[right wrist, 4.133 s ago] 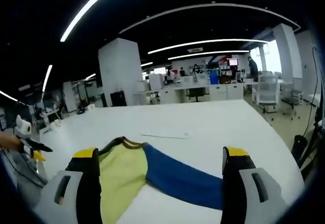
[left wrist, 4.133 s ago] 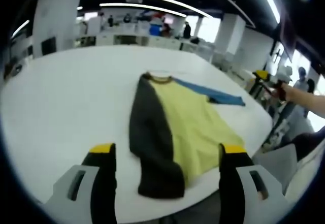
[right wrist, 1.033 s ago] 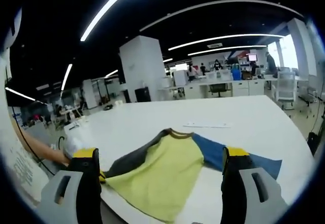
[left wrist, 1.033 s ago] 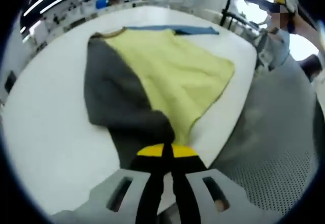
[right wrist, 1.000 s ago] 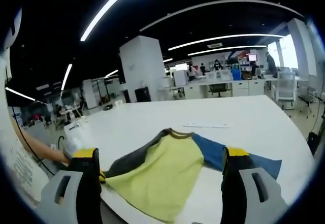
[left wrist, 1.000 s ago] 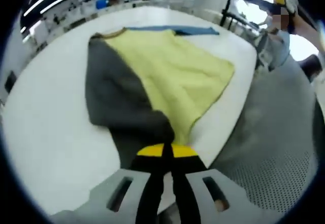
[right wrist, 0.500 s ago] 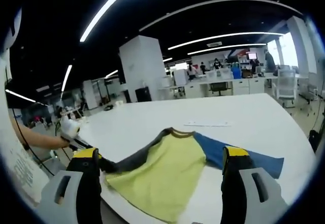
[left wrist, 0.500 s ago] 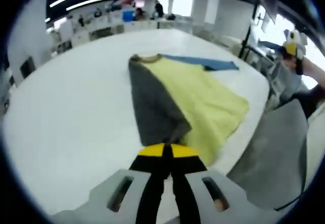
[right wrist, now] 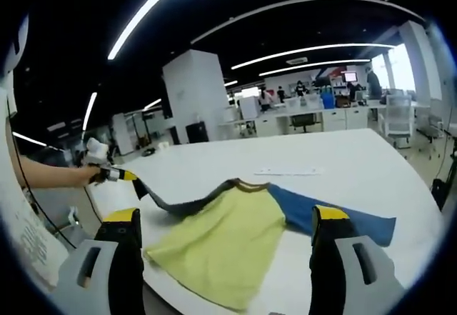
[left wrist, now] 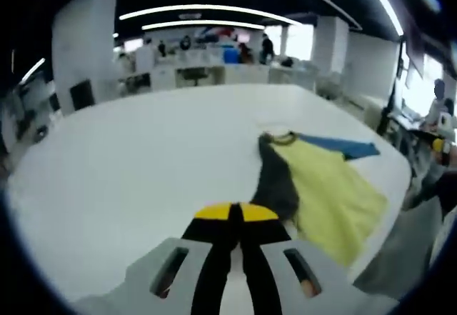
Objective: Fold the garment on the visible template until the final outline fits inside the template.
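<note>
A long-sleeved shirt lies on the white table (left wrist: pixel 136 151): yellow body (left wrist: pixel 335 193), blue sleeve (left wrist: pixel 341 146), dark grey sleeve (left wrist: pixel 275 179). My left gripper (left wrist: pixel 230 212) is shut on the end of the grey sleeve, which stretches from its jaws back to the collar. In the right gripper view the left gripper (right wrist: pixel 118 174) holds the grey sleeve (right wrist: pixel 187 202) lifted off the table at the left, with a gloved hand (right wrist: pixel 95 151) behind it. My right gripper (right wrist: pixel 223 218) is open above the yellow body (right wrist: pixel 214 240), touching nothing. The blue sleeve (right wrist: pixel 339 221) lies flat to the right.
A thin white strip (right wrist: pixel 289 171) lies on the table beyond the collar. The table edge runs close below the shirt's hem. A person (left wrist: pixel 435 151) stands at the right edge of the left gripper view. Desks, chairs and a white pillar (right wrist: pixel 191 101) fill the room behind.
The left gripper, shut on the grey sleeve, has lifted and pulled it out away from the yellow body. The right gripper has stayed open in place.
</note>
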### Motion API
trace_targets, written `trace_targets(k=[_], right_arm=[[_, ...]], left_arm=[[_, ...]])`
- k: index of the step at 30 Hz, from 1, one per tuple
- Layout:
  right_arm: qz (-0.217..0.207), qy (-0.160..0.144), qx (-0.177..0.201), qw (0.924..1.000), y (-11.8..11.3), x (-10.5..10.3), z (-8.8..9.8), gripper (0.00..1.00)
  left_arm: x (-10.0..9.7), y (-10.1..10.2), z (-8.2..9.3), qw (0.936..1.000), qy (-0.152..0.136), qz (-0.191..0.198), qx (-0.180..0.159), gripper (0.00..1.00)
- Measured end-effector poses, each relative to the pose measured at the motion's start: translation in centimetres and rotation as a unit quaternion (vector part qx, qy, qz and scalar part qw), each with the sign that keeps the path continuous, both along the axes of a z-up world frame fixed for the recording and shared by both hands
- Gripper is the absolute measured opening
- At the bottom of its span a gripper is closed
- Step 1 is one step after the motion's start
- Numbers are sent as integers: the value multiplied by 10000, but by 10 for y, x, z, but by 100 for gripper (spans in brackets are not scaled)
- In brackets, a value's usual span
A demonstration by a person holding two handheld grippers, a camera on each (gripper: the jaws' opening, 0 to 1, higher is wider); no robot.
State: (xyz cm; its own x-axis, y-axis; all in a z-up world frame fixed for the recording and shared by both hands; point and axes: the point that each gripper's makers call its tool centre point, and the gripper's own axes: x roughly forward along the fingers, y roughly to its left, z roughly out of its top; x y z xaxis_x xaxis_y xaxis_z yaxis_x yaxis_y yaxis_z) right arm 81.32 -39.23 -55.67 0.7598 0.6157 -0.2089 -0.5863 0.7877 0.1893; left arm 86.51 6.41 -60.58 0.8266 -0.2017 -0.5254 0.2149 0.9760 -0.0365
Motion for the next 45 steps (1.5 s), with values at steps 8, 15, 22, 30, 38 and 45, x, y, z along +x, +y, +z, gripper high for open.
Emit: trace_targets(k=[8, 15, 22, 30, 38, 45], right_arm=[[0, 28, 18, 10000, 3, 3, 1, 98], [53, 57, 2, 10000, 11, 7, -1, 99], [108, 125, -44, 9999, 17, 7, -5, 99], [31, 211, -58, 9998, 14, 10, -10, 99], [157, 281, -77, 9995, 27, 9, -15, 99], [231, 336, -156, 9990, 30, 12, -17, 98]], left_arm=[[24, 45, 12, 9988, -134, 352, 327, 0], [46, 75, 21, 9974, -222, 460, 504, 0], [63, 82, 33, 9961, -272, 219, 807, 0], [61, 103, 19, 9915, -93, -310, 1257, 0], [37, 106, -21, 9873, 355, -479, 1471, 0], [16, 109, -55, 9850, 732, -512, 1479, 0]])
